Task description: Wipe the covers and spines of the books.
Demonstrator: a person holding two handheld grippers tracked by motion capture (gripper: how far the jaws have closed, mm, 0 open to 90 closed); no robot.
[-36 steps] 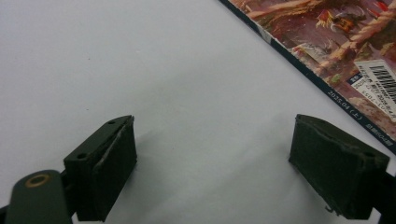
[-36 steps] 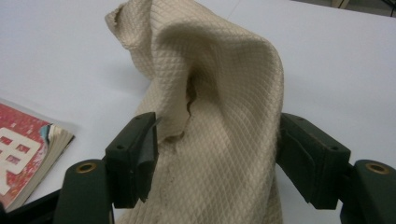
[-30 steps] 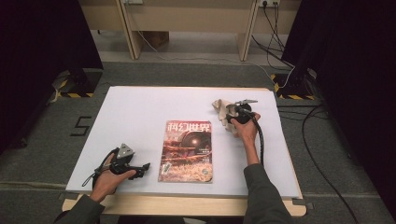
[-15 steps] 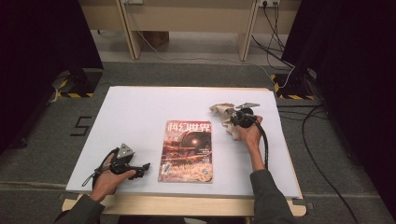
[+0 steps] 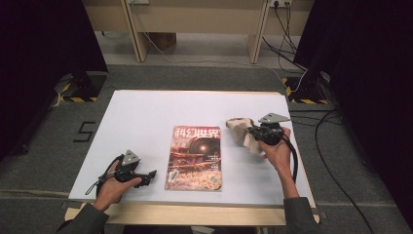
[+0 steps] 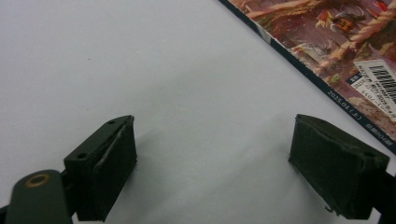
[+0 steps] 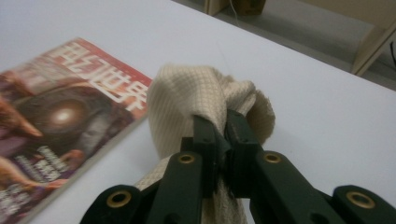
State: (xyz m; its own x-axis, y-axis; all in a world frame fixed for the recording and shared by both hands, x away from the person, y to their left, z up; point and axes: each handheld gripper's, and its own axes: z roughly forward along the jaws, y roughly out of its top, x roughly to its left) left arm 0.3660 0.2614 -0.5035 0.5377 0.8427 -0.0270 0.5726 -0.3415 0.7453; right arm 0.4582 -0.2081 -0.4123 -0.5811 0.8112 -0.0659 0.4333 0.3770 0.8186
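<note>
White counter (image 5: pixel 146 117) | magazine (image 5: pixel 195 158) flat at centre | right claw (image 7: pixel 219 135) clenched on cloth (image 7: pixel 187 98), bunched right of magazine, lifted for carrying | left claw (image 6: pixel 210 172) released, idle left of magazine

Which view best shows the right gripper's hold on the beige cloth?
The right gripper view: the right gripper has its jaws pinched shut on the bunched cloth. The high view shows the cloth small at that gripper, beside the magazine.
</note>
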